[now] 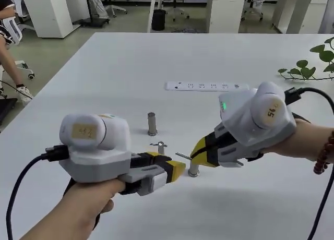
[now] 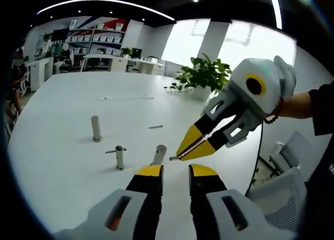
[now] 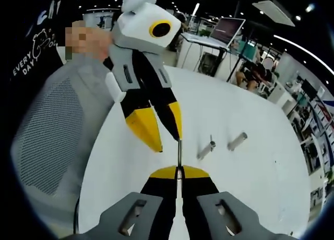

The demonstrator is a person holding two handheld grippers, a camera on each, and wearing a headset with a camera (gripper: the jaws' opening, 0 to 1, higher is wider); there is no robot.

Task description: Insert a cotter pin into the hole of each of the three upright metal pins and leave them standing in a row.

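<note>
Three metal pins stand on the white table [image 1: 104, 73]. The far pin [image 1: 152, 124] is bare, and the middle pin [image 1: 161, 146] has a cotter pin through its top. The near pin [image 1: 193, 169] stands just past the tips of my left gripper [image 1: 177, 169], which is open with nothing between its jaws. My right gripper [image 1: 194, 155] is shut on a thin cotter pin [image 1: 182, 156] and holds it just above and left of the near pin's top. In the left gripper view the near pin [image 2: 159, 154] leans beside the left jaw, close to the held cotter pin [image 2: 174, 158].
A white power strip [image 1: 206, 86] lies further back on the table, and a potted plant [image 1: 313, 62] is at the right edge. One loose cotter pin [image 2: 155, 127] lies on the table beyond the pins. Chairs and desks stand around the table.
</note>
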